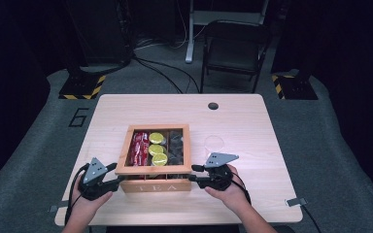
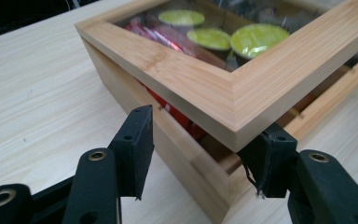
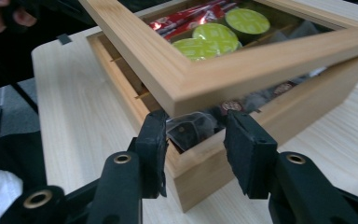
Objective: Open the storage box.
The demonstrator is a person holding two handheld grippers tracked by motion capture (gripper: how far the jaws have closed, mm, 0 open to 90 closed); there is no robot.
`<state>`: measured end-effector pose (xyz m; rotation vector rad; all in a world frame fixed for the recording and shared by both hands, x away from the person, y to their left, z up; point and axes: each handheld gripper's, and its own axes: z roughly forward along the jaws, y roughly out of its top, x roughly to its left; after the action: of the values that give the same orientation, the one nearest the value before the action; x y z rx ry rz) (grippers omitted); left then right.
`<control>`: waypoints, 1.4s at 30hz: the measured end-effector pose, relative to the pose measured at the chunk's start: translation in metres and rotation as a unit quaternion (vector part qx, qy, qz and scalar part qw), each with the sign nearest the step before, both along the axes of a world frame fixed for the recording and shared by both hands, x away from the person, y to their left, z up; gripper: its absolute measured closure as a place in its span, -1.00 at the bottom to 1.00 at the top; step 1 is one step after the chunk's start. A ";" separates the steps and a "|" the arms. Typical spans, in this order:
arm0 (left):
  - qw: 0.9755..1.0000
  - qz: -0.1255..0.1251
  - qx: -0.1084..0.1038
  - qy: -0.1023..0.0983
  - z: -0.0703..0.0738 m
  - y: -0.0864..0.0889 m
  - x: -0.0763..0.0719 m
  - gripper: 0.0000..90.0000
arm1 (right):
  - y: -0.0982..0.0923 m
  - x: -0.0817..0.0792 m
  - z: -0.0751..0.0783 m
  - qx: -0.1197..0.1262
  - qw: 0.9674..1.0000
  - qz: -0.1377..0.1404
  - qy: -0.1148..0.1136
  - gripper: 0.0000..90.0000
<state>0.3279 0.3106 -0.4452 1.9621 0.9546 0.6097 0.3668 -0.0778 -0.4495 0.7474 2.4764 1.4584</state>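
A wooden tea box marked TEA stands at the table's middle front. Its glass-windowed lid is lifted a little off the front wall. Inside lie red packets, green-topped capsules and dark packets. My left gripper is at the front left corner, open, its jaws on either side of the lid's corner, which sits close above one jaw. My right gripper is open at the front right corner. Its jaws straddle the box's corner just under the lid.
A faint clear ring lies on the table right of the box, and a cable hole sits near the far edge. A dark folding chair stands beyond the table. Bare wood surrounds the box.
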 end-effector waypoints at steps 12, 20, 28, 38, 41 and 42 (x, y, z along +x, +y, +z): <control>0.999 0.018 -0.035 -0.013 0.052 -0.002 0.029 0.01 | -0.010 0.000 0.005 0.024 1.000 -0.018 0.006 0.20; 0.999 0.039 -0.028 -0.016 0.063 -0.008 0.046 0.01 | -0.012 0.001 0.004 0.025 0.999 -0.022 0.011 0.20; 0.997 0.069 -0.022 0.003 0.068 -0.016 0.067 0.04 | -0.015 0.005 -0.001 0.022 0.999 -0.031 0.023 0.19; 0.996 0.057 -0.058 -0.043 0.065 -0.008 0.074 0.07 | -0.021 0.011 -0.008 0.020 0.998 -0.054 0.031 0.19; 0.993 0.055 -0.085 -0.054 0.063 -0.003 0.078 0.11 | -0.024 0.012 -0.011 0.009 0.997 -0.064 0.033 0.18; 0.993 0.053 -0.085 -0.058 0.062 -0.002 0.078 0.11 | -0.025 0.012 -0.012 0.005 0.997 -0.066 0.031 0.18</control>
<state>0.4063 0.3083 -0.3829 1.7161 1.0085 0.6725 0.3788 -0.1024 -0.4617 0.9535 2.4141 1.4225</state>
